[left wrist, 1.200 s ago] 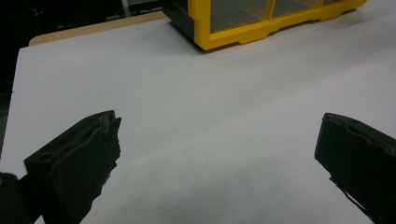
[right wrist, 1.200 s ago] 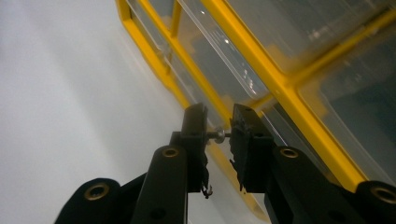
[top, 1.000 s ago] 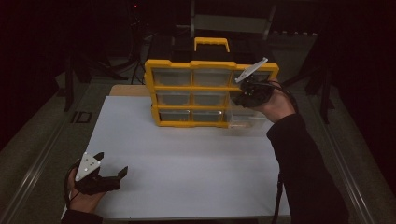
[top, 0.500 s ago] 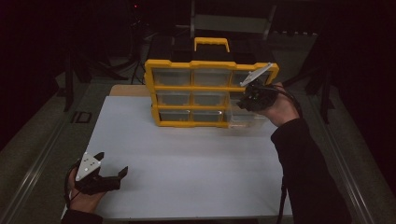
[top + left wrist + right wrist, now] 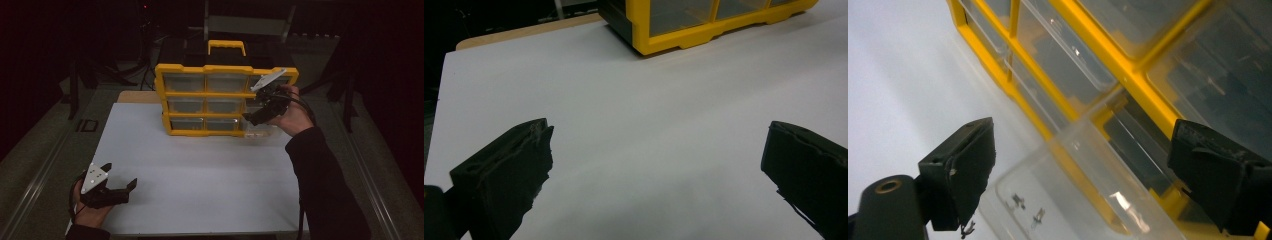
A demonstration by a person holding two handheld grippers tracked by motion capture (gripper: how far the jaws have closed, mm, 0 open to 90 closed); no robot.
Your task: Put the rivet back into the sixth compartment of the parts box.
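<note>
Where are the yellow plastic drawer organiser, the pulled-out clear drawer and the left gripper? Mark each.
yellow plastic drawer organiser (image 5: 210, 94), high view, middle frame bar
pulled-out clear drawer (image 5: 1048, 200), right gripper view, floor
left gripper (image 5: 120, 183), high view, between fingertips

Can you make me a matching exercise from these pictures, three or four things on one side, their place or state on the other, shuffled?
Things:
1. left gripper
2. right gripper
3. clear plastic drawer
4. yellow carry handle

Places or states:
A. pulled out at the yellow organiser's bottom right
B. on top of the organiser
C. open, low over the white table at its near left
D. open, up at the organiser's right side

Pairs: 1-C, 2-D, 3-A, 4-B
</note>
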